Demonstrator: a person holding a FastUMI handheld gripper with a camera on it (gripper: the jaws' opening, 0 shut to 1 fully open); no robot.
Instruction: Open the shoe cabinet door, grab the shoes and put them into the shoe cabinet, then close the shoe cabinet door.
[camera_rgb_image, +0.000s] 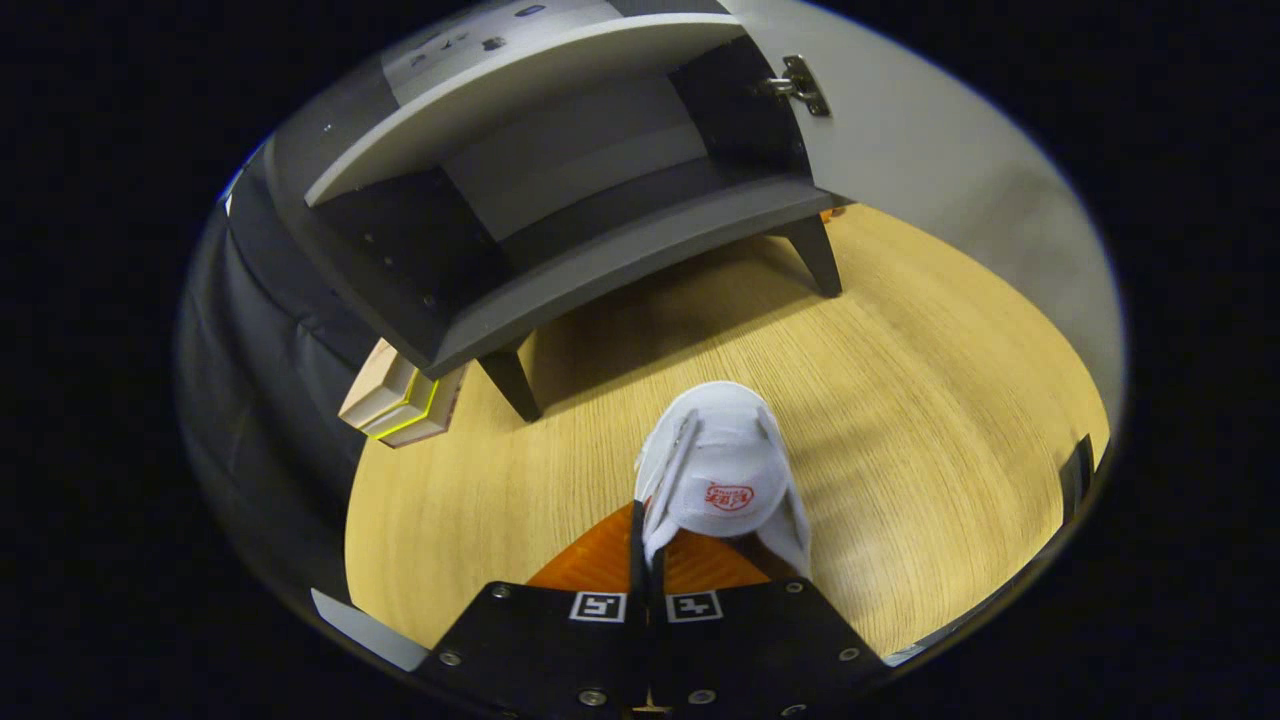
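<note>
So down at the bottom middle of the frame the gripper (647, 545) has its two fingers squeezed nearly together, clamped on the edge of a small white fabric shoe with a red logo on the tongue (722, 470). Looks like they're pinching the collar or side wall of the shoe, with only a thin slit between them. The shoe sits just ahead of the fingers, toe pointing away, and I can't tell whether it's resting on the floor or lifted off it.

Under all that is a light wood-grain floor (900, 400) that fills the middle and lower right of the picture.

Further out, upper middle of the frame, there's the dark grey shoe cabinet on short tapered legs (560, 200). It's open, and you can see straight into a bare compartment with a paler back panel. Its light grey cabinet door (930, 150) is swung out to the upper right, with a metal hinge (797, 85) showing at the top where it meets the cabinet.

Over at the left, beside the front left leg, a pale wooden block with a yellow edge (400, 400) is tucked partly under the cabinet.
</note>
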